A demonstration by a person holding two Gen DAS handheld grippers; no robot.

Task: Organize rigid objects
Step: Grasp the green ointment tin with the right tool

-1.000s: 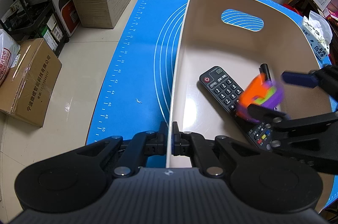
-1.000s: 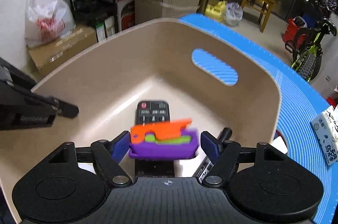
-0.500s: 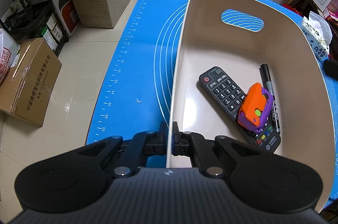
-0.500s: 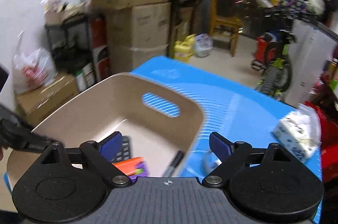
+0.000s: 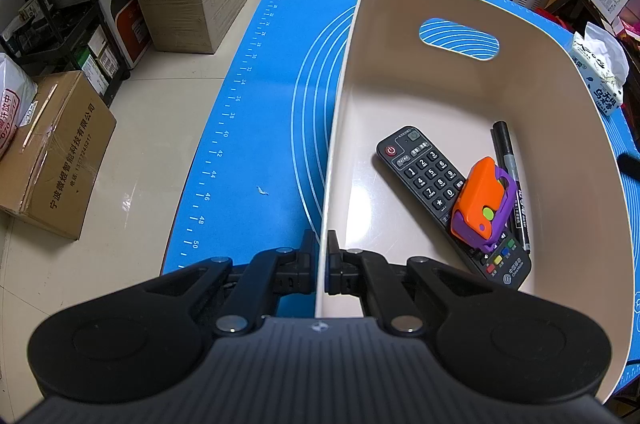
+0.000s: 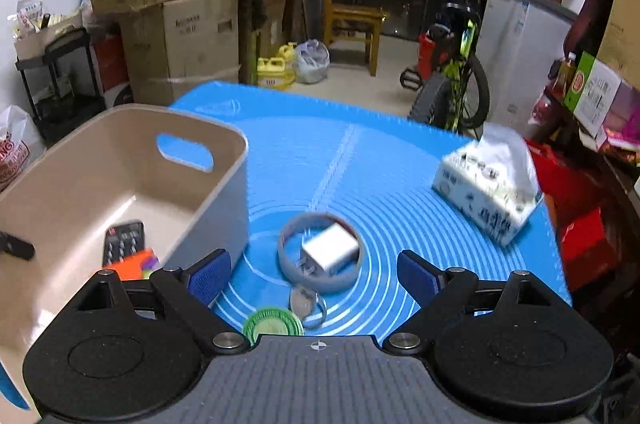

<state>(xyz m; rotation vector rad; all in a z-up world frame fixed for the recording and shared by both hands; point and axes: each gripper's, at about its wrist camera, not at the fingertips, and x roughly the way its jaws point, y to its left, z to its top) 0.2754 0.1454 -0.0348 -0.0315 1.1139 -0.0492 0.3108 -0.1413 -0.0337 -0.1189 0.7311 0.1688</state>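
From the left wrist view, the left gripper (image 5: pixel 323 256) is pinching the near wall of the beige bin (image 5: pixel 460 4), one finger outside and one inside, with the rim between them. Inside the bin, the black remote (image 5: pixel 436 184) is lying on the floor, its long axis running away to the upper left. The orange and purple toy (image 5: pixel 482 204) is resting on top of the remote, and a black marker (image 5: pixel 508 168) is lying beside them, touching the toy.

From the right wrist view, the right gripper (image 6: pixel 312 276) is hanging wide open and empty over the blue mat (image 6: pixel 400 160), to the right of the bin. Straight ahead between its fingers, a white charger (image 6: pixel 330 249) is sitting inside a grey ring (image 6: pixel 320 280). Nearer to the camera, a green round lid (image 6: pixel 272 324) and a small clear piece (image 6: pixel 306 302) are lying on the mat. A tissue box (image 6: pixel 488 184) is standing well apart, at the right.

I judge the right hand is the nearer one for the charger; it needs only to go forward and down.
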